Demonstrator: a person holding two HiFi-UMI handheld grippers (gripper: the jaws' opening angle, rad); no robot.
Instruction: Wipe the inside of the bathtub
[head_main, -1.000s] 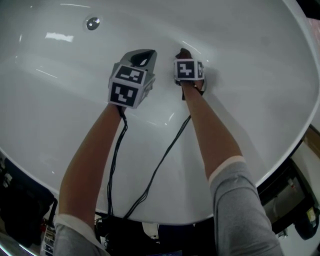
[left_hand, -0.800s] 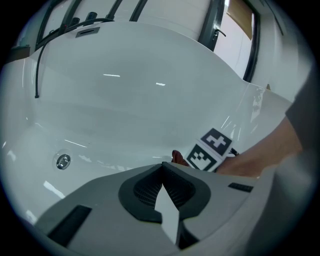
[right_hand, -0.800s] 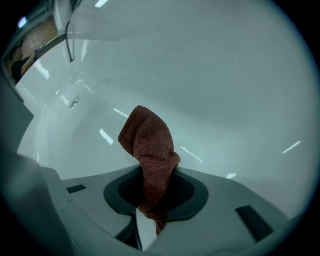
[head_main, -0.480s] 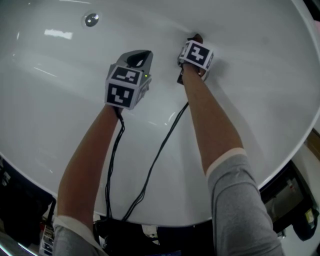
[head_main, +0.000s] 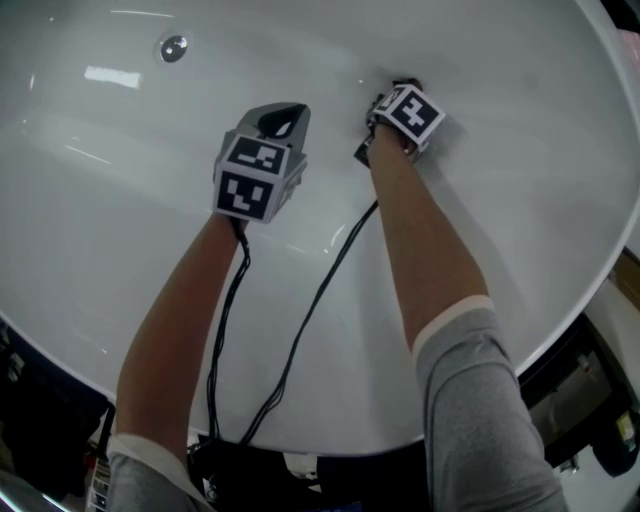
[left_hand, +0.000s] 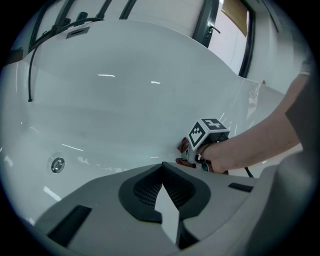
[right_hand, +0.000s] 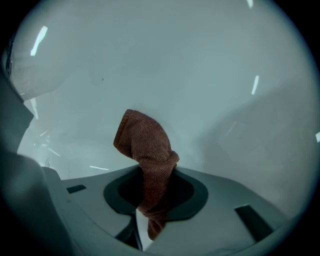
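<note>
Right claw (right_hand: 150, 200) clamps a brown cloth (right_hand: 145, 145), plain in its own view but nearly hidden at 1 o'clock of the bathtub (head_main: 500, 200) overhead, while the left claw (left_hand: 162, 172) sits together, empty.

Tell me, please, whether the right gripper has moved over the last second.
Yes. In the head view the right gripper, shut on the cloth, has slid right and up the tub wall, farther from the drain.
</note>
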